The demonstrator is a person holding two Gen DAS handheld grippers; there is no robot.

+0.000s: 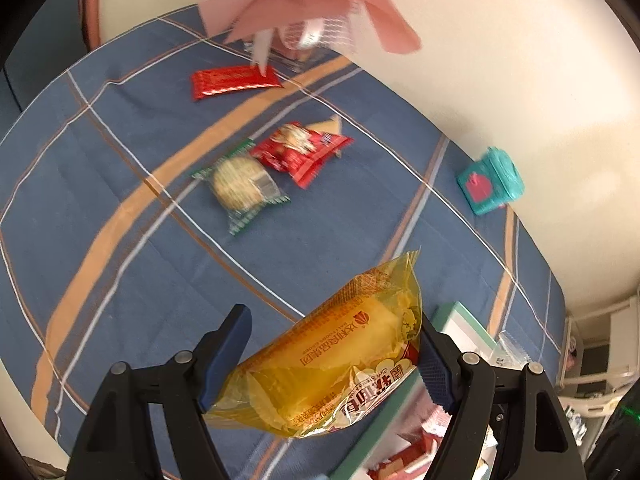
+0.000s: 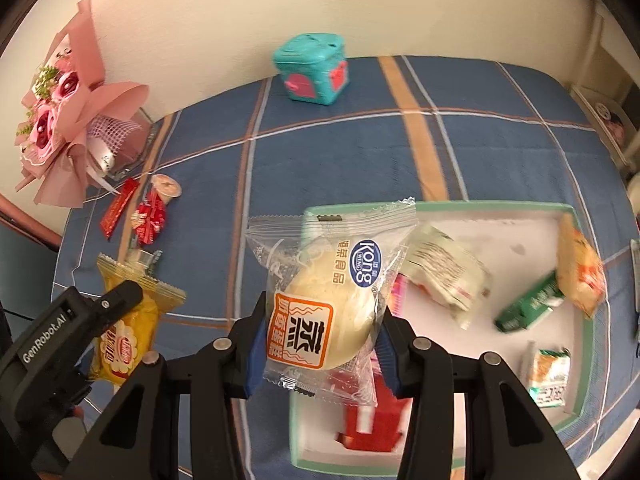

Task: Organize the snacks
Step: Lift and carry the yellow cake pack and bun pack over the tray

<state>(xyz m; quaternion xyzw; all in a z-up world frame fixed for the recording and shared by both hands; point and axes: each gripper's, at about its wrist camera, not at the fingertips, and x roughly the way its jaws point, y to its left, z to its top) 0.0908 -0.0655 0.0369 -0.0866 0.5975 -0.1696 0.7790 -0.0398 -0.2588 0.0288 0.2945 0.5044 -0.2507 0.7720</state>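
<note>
We are partway through, by our judgement. Our right claw (image 2: 320,344) is pinching a clear-wrapped bun (image 2: 332,300) at centre frame above the tray (image 2: 584,408), which is already holding about six snacks. Our left claw (image 1: 324,364) is pinching a yellow cake packet (image 1: 332,360) at lower centre. Three packets are still lying on the checked cloth: a red bar (image 1: 234,80), a red pouch (image 1: 300,150) and a green-edged biscuit (image 1: 240,186).

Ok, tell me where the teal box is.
The teal box stands at the far edge of the plaid cloth against the wall, beyond the tray; in the left wrist view it sits far right.
</note>
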